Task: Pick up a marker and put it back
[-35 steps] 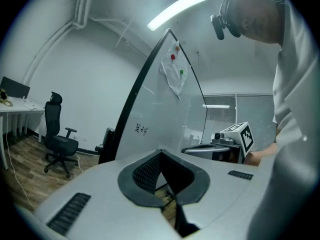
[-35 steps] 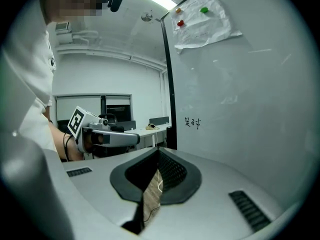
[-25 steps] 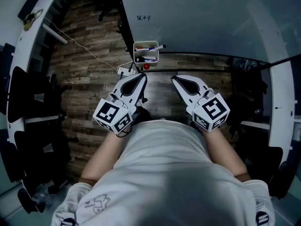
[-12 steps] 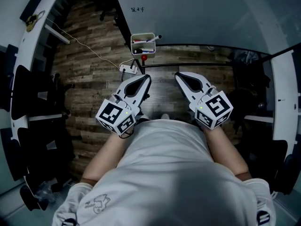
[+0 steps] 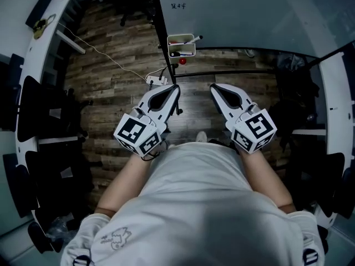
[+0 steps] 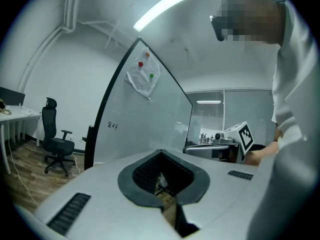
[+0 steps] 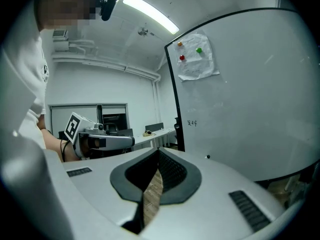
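A small white holder [image 5: 181, 45] hangs at the lower edge of the whiteboard [image 5: 249, 15] and holds several markers; one marker [image 5: 194, 39] sticks out to its right. A red knob [image 5: 182, 61] sits just under it. My left gripper [image 5: 173, 87] and right gripper [image 5: 213, 86] are held side by side in front of my body, below the holder and well apart from it. Both are shut with nothing between the jaws. In the left gripper view the left gripper [image 6: 160, 153] points along the whiteboard [image 6: 145, 129]. The right gripper [image 7: 159, 152] faces the whiteboard [image 7: 250, 109] too.
A power strip [image 5: 156, 81] and a white cable [image 5: 105, 57] lie on the wood floor left of the board's frame. Black office chairs [image 5: 33, 101] and a white desk [image 5: 41, 15] stand at the left. A paper sheet [image 7: 196, 59] is pinned on the board with magnets.
The head view has shifted, so the holder now shows higher and further right. Both grippers keep their side-by-side pose and stay shut.
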{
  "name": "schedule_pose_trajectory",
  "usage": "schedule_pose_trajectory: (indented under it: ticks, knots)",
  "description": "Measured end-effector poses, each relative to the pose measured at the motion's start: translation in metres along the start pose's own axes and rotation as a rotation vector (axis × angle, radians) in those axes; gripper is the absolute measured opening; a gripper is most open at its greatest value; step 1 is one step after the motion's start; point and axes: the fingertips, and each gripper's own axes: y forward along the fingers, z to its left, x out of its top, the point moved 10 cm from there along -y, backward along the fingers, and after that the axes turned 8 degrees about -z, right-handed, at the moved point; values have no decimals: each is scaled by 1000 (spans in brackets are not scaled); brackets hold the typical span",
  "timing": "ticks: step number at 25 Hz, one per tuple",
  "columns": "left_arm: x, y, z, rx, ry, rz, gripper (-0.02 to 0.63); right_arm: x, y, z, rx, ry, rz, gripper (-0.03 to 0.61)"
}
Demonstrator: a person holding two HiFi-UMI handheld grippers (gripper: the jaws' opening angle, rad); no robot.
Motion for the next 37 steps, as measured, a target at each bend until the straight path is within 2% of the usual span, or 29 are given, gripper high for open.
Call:
schedule_pose_trajectory:
  ticks: [11,18,26,37]
  knots:
    - [17,-86,-7,-107,10,2,5,-4,-7,104,-79,-14,-73,11]
    - [18,-132,-9,-147,-3,-7,5,-17,-12,161,-117,-14,-80,11]
    - [25,-151,-3,-165,-1,-34,5,-15,-6,184,-133,-37,-77,11]
    - [34,-168,17,-152,-8,-47,5,-12,21,199,-101,-67,-79,11]
